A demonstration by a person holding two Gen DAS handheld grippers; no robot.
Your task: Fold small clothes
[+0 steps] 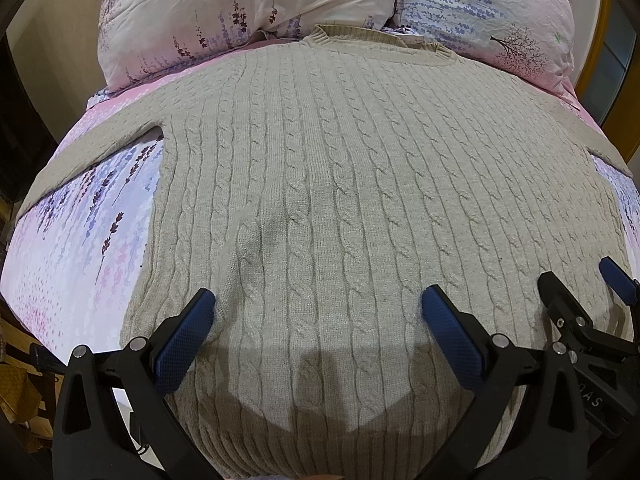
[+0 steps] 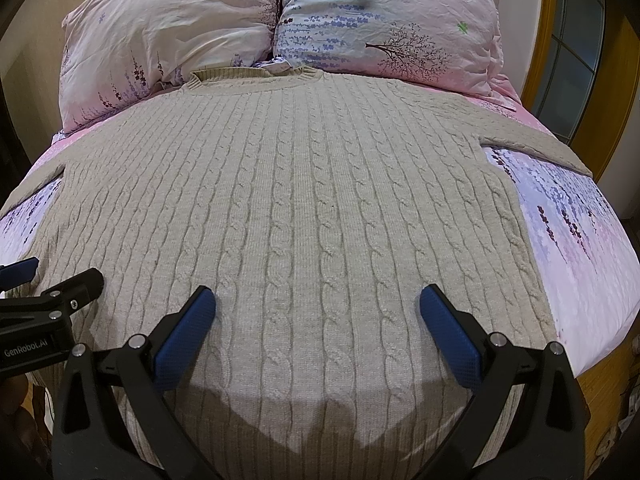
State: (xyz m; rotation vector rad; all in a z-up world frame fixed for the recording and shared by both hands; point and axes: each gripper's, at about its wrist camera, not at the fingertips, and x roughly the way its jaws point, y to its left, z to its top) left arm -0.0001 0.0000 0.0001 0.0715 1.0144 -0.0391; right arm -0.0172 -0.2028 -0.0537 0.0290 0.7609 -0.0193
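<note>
Beige cable-knit sweater, one item, spread flat and face up on a bed, collar toward the pillows, hem toward the cameras; body unfolded, cable ribs running straight from collar to hem; both sleeves extended outward and down to the sides, the sleeve on the left seen in the left wrist view, the sleeve on the right seen in the right wrist view. Bedsheet, pink and lilac with a lavender-sprig print, showing between sleeves and body and at both sides. Pillows, two, matching floral fabric, side by side at the head of the bed; one on the left, one on the right; the collar lies just against their lower edges. Left gripper, black frame with blue textured pads, fingers spread wide apart, nothing between them, poised over the lower left part of the sweater body; whether the pads touch the knit cannot be told. Right gripper, same make, fingers likewise wide apart and holding nothing, over the lower right part of the body; contact with the knit likewise uncertain. Grippers side by side, each visible at the edge of the other's view. Wooden frame with glass panes at far right.
</note>
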